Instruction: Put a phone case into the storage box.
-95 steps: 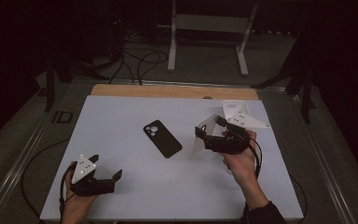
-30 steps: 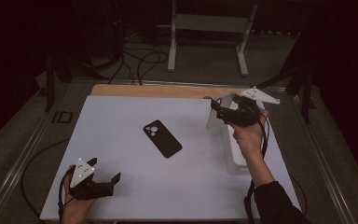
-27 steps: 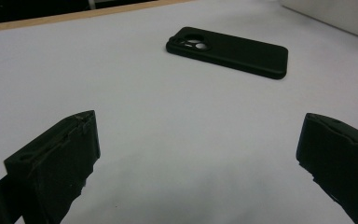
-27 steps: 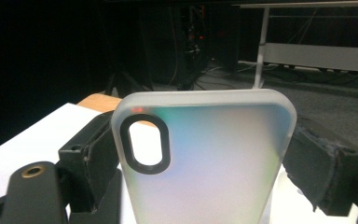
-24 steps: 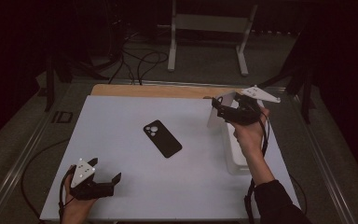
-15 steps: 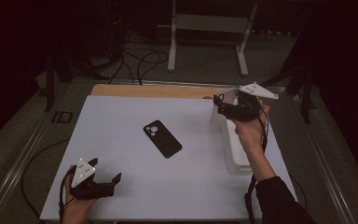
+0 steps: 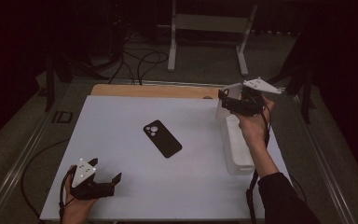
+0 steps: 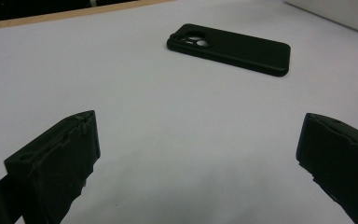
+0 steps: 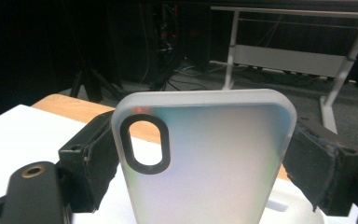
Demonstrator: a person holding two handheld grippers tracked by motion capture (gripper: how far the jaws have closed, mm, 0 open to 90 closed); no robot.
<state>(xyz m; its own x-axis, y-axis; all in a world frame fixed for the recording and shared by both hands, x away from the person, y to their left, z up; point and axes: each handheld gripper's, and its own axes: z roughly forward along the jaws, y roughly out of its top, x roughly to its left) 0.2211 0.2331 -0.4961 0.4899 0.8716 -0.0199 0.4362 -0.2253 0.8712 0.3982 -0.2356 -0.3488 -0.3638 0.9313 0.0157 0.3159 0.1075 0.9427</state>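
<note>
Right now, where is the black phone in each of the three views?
High view: black phone lies at the table's middle, camera end toward the far side.
Left gripper view: upper middle, beyond the open jaws.
Right gripper view: not in it.
Shared landmark: the white tabletop with its wooden far edge.

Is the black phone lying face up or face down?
Face down: the black phone lies flat on the white table, its camera lenses facing up, plain in the left gripper view.
</note>
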